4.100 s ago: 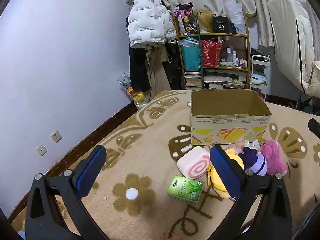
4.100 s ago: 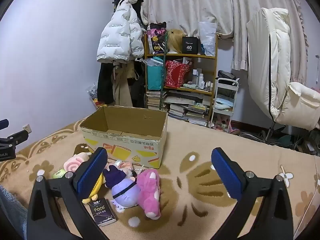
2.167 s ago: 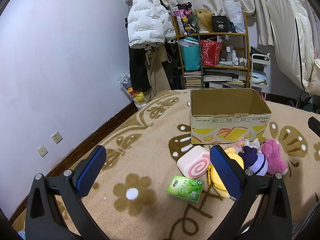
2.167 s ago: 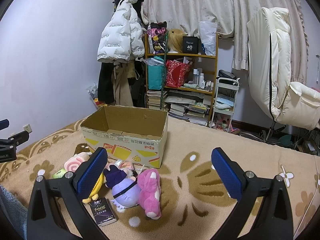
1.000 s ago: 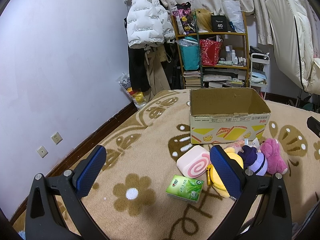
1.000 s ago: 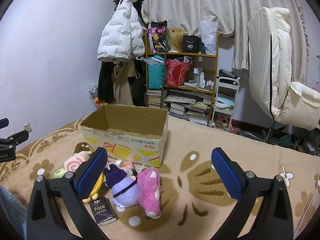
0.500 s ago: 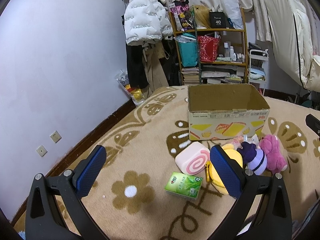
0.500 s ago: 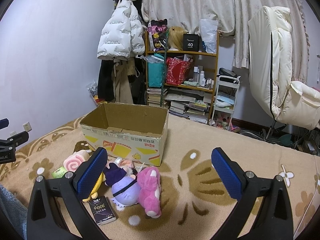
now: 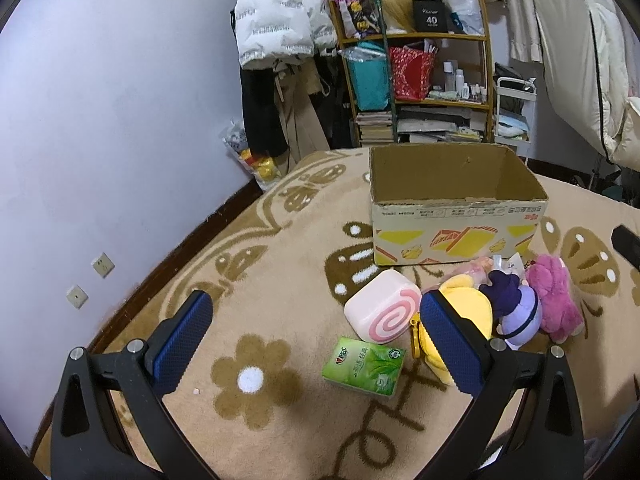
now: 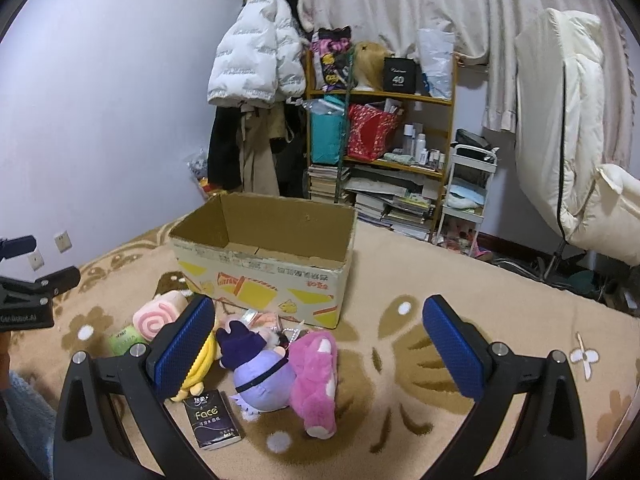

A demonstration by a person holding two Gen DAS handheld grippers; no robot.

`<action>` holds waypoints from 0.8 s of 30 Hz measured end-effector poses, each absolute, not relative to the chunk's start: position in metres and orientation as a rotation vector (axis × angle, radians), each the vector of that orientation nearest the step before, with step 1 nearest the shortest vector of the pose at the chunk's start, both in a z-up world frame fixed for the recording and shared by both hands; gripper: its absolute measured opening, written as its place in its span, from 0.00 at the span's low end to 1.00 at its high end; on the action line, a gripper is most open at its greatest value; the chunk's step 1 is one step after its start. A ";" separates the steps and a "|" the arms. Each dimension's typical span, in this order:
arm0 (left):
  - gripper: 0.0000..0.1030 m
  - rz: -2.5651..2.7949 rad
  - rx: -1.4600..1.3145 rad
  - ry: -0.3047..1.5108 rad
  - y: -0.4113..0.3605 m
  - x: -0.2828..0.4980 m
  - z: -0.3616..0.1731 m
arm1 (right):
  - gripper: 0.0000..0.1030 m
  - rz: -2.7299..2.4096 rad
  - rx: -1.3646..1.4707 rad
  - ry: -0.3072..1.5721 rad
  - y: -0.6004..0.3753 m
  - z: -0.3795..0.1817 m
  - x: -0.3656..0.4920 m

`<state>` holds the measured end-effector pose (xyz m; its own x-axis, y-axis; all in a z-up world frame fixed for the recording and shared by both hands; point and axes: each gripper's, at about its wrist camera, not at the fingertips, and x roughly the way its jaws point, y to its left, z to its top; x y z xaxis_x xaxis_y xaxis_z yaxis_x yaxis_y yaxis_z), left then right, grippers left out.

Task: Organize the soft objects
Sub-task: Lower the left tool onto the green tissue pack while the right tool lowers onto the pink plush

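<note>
Both the left gripper (image 9: 314, 336) and right gripper (image 10: 318, 336) are held above the carpet (image 9: 280, 272) with jaws spread wide and nothing between them. Soft toys — pink roll plush (image 9: 382, 312), yellow plush (image 9: 470, 308), purple plush (image 10: 258, 372), pink plush (image 10: 314, 376) — are clustered just before the open cardboard box (image 10: 264, 266).

I'm looking into a lived-in bedroom at home: a flower-patterned blanket (image 9: 280, 280), a puffer jacket (image 10: 256, 60) hung by drawn curtains (image 10: 400, 4), and a crammed wooden shelf (image 10: 380, 160) of books.
</note>
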<state>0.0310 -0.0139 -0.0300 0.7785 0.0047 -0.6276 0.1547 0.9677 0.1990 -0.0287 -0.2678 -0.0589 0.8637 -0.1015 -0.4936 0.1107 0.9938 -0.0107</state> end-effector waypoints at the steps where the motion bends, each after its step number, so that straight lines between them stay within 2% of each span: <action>1: 0.99 -0.082 0.242 0.685 -0.014 0.034 -0.032 | 1.00 -0.109 0.013 0.521 -0.266 -0.061 -0.027; 24: 0.99 -0.150 0.220 1.049 -0.028 0.094 -0.115 | 1.00 -0.105 0.140 0.746 -0.280 -0.113 0.037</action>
<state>0.0940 -0.0276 -0.1149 0.4914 -0.0174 -0.8708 0.2270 0.9678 0.1087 0.0373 -0.2801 -0.1128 0.7301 -0.0452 -0.6818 0.1446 0.9854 0.0894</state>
